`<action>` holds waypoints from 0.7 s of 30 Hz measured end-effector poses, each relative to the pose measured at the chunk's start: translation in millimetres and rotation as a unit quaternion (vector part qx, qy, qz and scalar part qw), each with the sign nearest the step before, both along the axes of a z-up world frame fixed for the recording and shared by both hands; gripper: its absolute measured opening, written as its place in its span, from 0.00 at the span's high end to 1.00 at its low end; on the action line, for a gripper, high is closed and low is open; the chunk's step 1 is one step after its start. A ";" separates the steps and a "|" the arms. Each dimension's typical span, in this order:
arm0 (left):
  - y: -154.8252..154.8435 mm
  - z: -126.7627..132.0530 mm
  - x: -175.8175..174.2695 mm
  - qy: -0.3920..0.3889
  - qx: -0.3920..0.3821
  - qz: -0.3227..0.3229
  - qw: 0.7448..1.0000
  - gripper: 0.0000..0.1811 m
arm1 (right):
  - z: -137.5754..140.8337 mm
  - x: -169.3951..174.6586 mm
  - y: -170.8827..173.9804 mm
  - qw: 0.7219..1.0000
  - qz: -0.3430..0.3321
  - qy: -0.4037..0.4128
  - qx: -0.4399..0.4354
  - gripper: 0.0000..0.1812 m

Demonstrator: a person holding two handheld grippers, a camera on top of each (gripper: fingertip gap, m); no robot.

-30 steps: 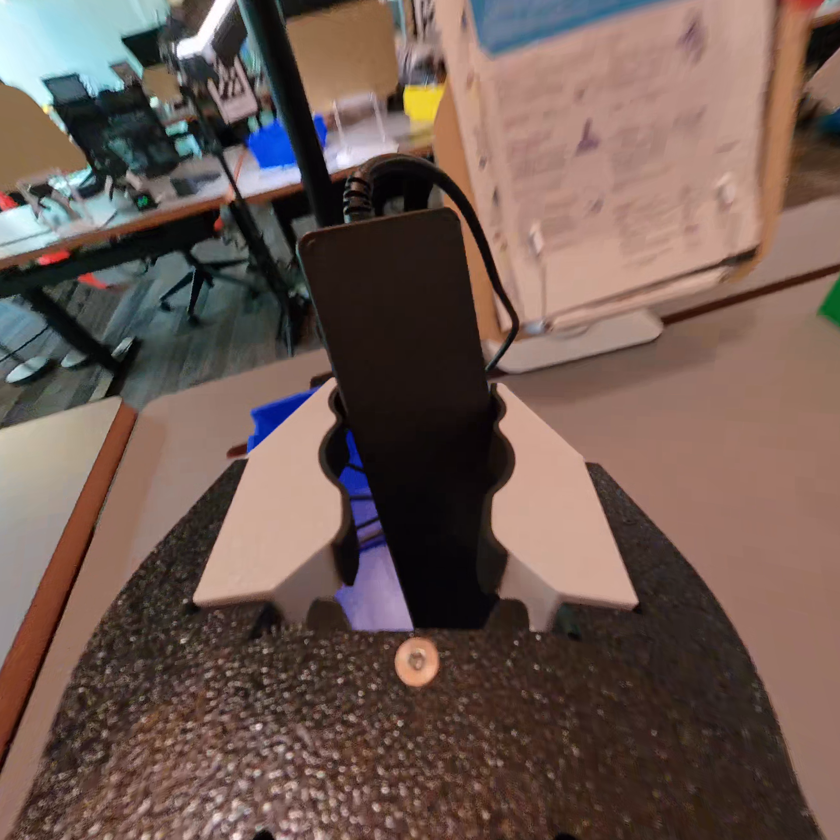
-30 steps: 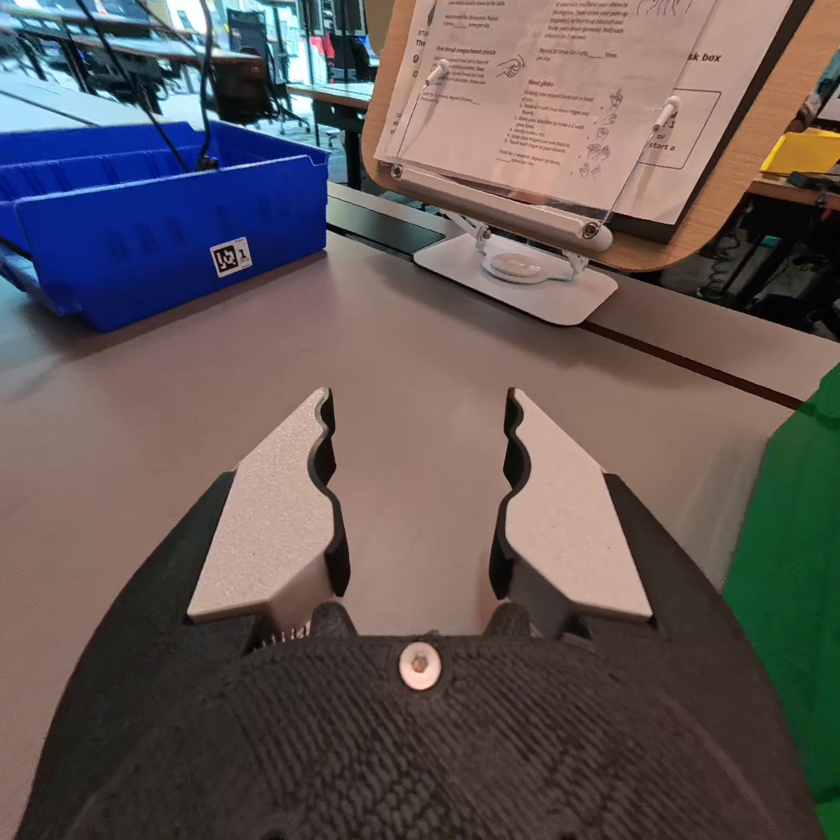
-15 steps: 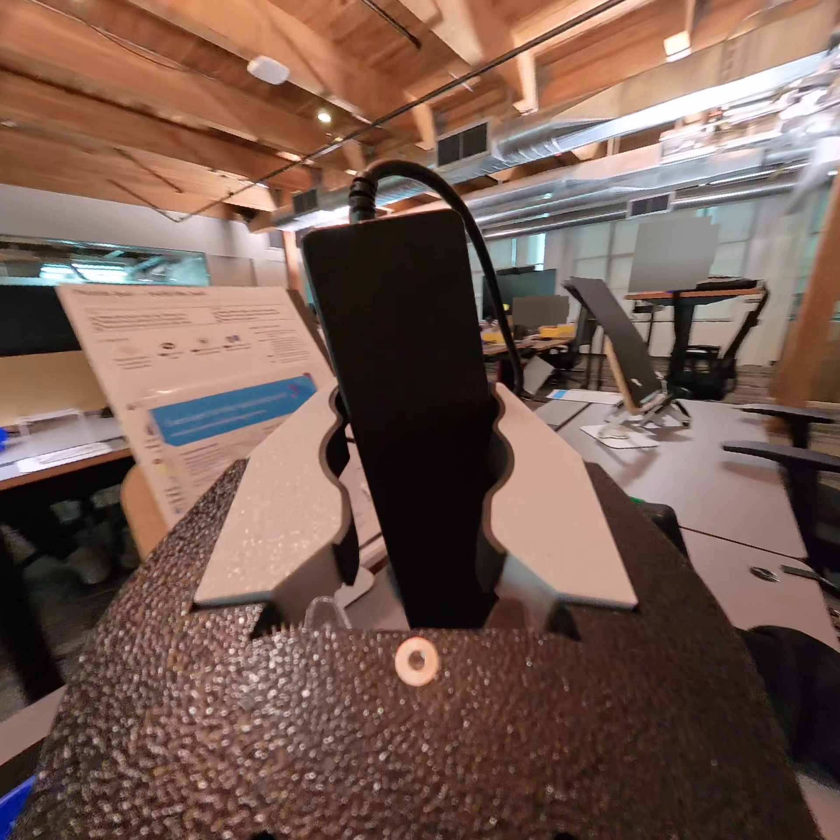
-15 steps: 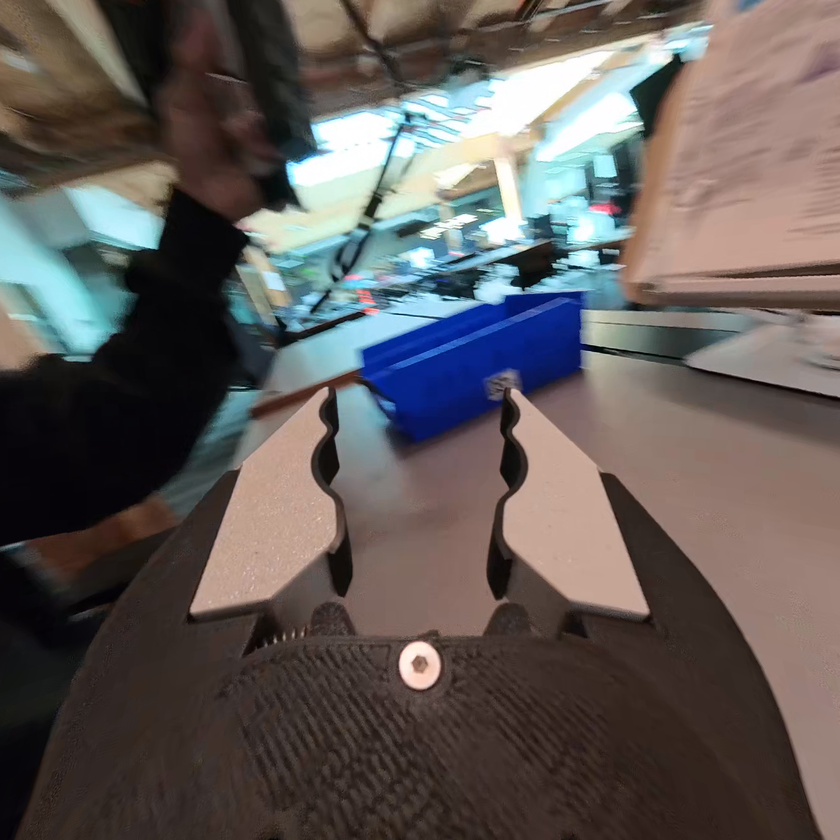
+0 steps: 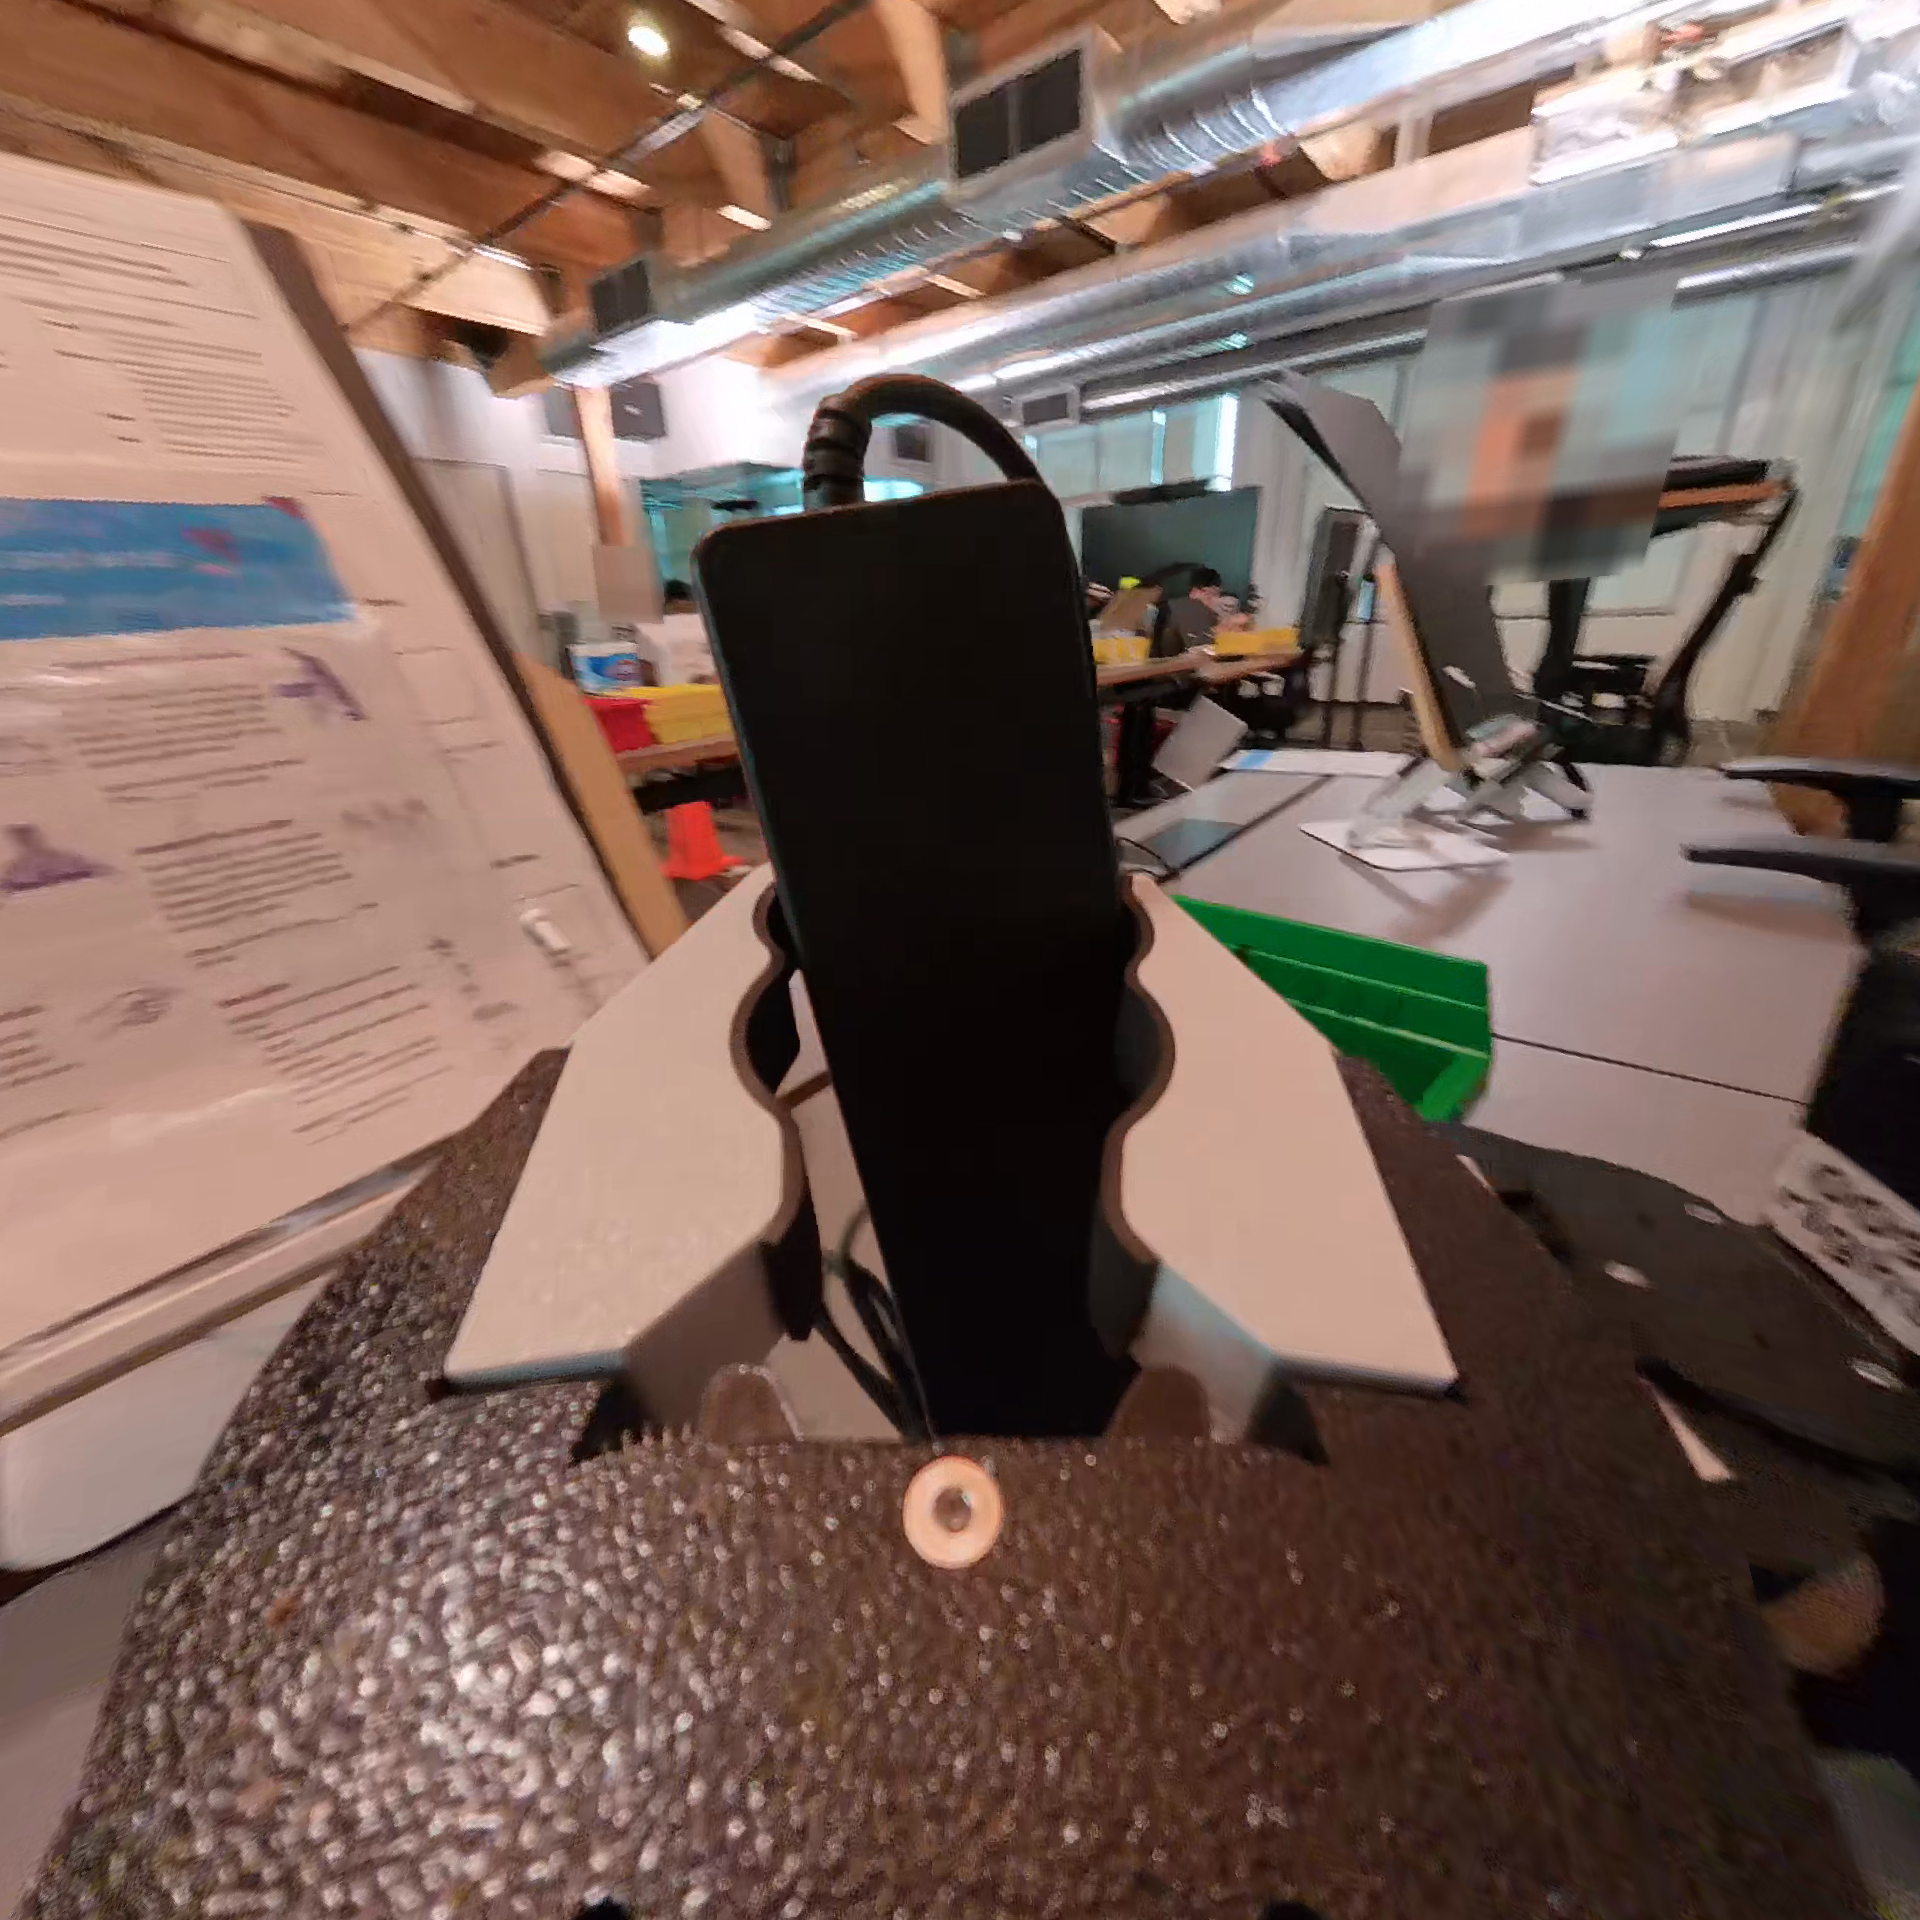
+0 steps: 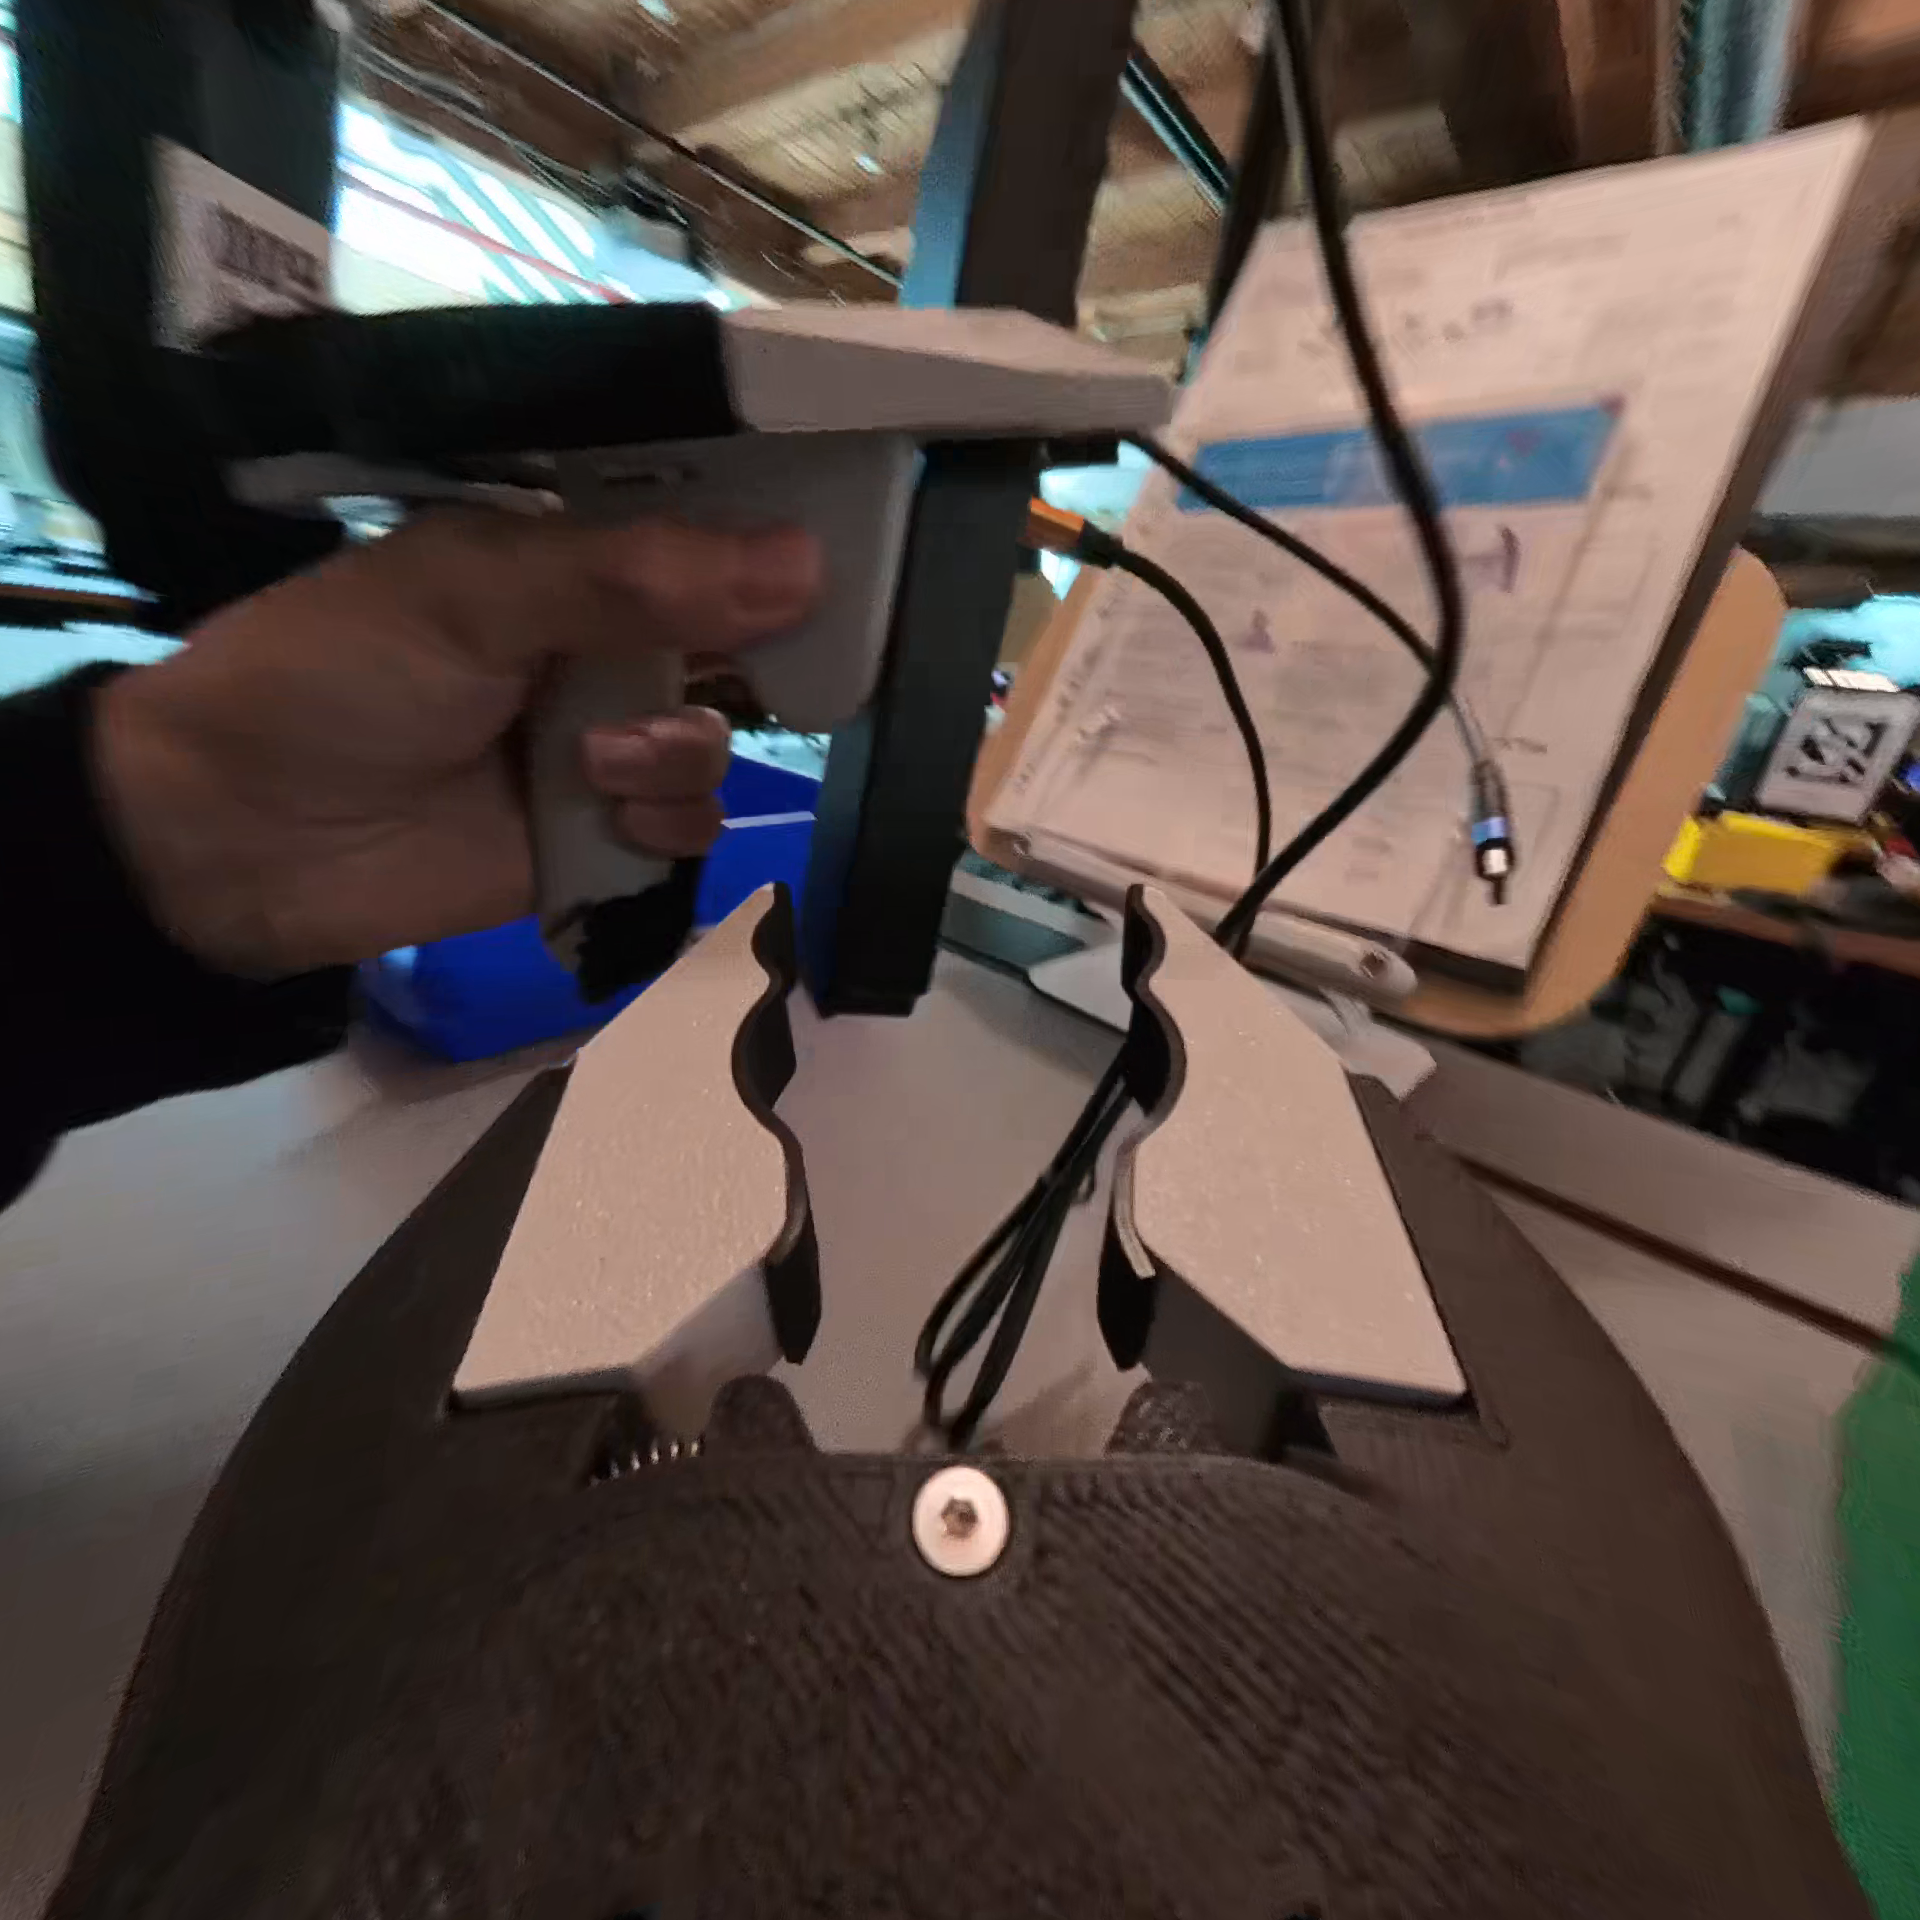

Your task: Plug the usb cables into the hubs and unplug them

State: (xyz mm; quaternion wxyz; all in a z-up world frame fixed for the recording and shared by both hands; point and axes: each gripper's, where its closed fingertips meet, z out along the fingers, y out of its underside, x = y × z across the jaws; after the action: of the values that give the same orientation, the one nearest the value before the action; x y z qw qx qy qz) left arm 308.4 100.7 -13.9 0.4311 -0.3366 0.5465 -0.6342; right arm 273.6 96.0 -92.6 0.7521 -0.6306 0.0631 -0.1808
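Two grippers: left gripper (image 5: pixel 951 1049) clamping flat matte-black hub (image 5: pixel 914 831), right gripper (image 6: pixel 956 1049) spread wide around thin cables (image 6: pixel 1236 717).

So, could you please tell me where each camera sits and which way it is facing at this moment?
Left wrist view: on the left claw, looking level and slightly up across the room; its fingers clamp the black USB hub; a document stand is to the left.
Right wrist view: on the right claw, open, looking over the table at the person's hand holding the left claw, with loose cables hanging.
Shared: the hub, the document stand and the left claw.
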 end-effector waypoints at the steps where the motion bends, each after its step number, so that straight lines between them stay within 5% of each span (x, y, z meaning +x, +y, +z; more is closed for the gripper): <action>1: -10.7 -3.8 2.1 0.007 0.000 -0.019 1.000 0.68 | -6.1 6.7 -0.8 1.000 -0.009 0.008 -0.015 0.67; 5: -28.6 -9.9 8.9 0.027 -0.024 -0.059 0.998 0.68 | -11.3 0.0 -1.9 0.999 0.022 -0.020 -0.037 0.83; 9: -32.3 -10.5 7.0 0.032 -0.036 -0.087 0.995 0.70 | -17.1 16.8 -8.3 0.997 -0.025 -0.005 -0.066 0.88; 13: -40.2 -8.0 2.1 0.059 -0.041 -0.111 0.991 0.70 | -6.0 29.1 -22.6 0.992 -0.101 -0.045 -0.059 0.89; 16: -47.4 -12.6 3.0 0.057 -0.009 -0.095 0.994 0.54 | 1.0 34.8 -29.8 0.988 -0.144 -0.034 -0.036 0.89; 21: -50.6 -12.1 3.1 0.057 0.015 -0.092 0.994 0.52 | 1.8 32.1 -29.6 0.972 -0.192 -0.112 -0.077 0.89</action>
State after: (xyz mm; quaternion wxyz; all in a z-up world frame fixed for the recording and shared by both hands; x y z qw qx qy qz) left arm 311.6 50.1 -26.0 0.3439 -0.3138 0.6079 -0.6432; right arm 305.7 66.5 -90.8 0.6544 -0.6386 0.0842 -0.3961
